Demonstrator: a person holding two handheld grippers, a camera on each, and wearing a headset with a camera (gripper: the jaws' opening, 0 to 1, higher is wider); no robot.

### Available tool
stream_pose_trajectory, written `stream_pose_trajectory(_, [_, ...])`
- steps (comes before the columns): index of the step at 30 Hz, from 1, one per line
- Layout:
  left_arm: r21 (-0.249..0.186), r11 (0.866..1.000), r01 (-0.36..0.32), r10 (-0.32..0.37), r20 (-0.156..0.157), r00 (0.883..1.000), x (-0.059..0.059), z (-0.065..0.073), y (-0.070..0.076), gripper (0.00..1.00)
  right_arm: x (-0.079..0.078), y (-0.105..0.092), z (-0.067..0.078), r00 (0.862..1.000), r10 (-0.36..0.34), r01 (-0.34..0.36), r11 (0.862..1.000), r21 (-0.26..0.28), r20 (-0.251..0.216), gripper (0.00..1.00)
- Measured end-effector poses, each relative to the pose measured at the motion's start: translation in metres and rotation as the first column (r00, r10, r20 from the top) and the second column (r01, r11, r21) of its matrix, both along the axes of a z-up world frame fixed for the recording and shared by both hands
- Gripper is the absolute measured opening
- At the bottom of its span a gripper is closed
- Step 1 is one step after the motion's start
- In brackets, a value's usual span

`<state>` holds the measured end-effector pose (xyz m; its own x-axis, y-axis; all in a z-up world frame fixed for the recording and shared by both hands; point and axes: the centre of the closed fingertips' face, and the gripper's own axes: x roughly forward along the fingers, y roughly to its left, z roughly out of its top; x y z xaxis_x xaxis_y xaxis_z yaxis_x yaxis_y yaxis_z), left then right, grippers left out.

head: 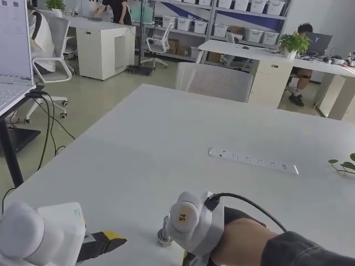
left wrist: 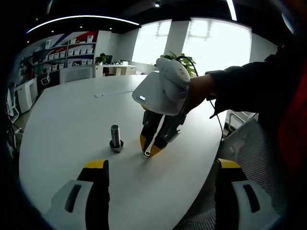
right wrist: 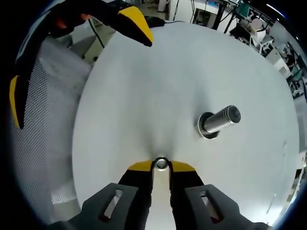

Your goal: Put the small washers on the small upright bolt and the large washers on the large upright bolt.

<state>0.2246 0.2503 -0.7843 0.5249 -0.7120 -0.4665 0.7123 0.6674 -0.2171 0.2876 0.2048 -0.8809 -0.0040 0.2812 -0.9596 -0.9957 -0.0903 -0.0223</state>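
Observation:
An upright steel bolt stands on the white table near its front edge, with a ring around its foot. My right gripper points down at the tabletop, shut on a small silver washer that sits on or just over the surface. The bolt is a short way to the right of that washer. From the left gripper view, the right gripper holds the washer just right of the bolt. My left gripper is wide open and holds nothing, a little way back from both.
A white power strip lies farther back on the table, with plant leaves at the right edge. A mesh chair stands behind the table. A laptop sits on a stand to the left. The table's rounded edge runs close by the grippers.

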Motion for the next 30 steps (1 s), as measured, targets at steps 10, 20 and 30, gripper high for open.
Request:
stream_pose_trajectory(10, [0.004,1.0,0.009,-0.009,0.005,1.0,0.001,0.001,-0.002,0.92,-0.003,-0.011,0.004,1.0,-0.011,0.011,1.0,-0.008,0.002,0.13])
stream_pose_trajectory(20, [0.003,1.0,0.014,-0.014,0.008,1.0,0.001,0.002,-0.003,0.92,-0.012,-0.024,0.014,1.0,-0.023,0.023,1.0,-0.003,0.001,0.13])
stream_pose_trajectory(30, [0.007,1.0,0.018,-0.018,0.011,1.0,0.001,0.002,-0.004,0.92,-0.019,-0.042,0.022,0.998,-0.058,0.058,0.998,0.008,0.004,0.13])
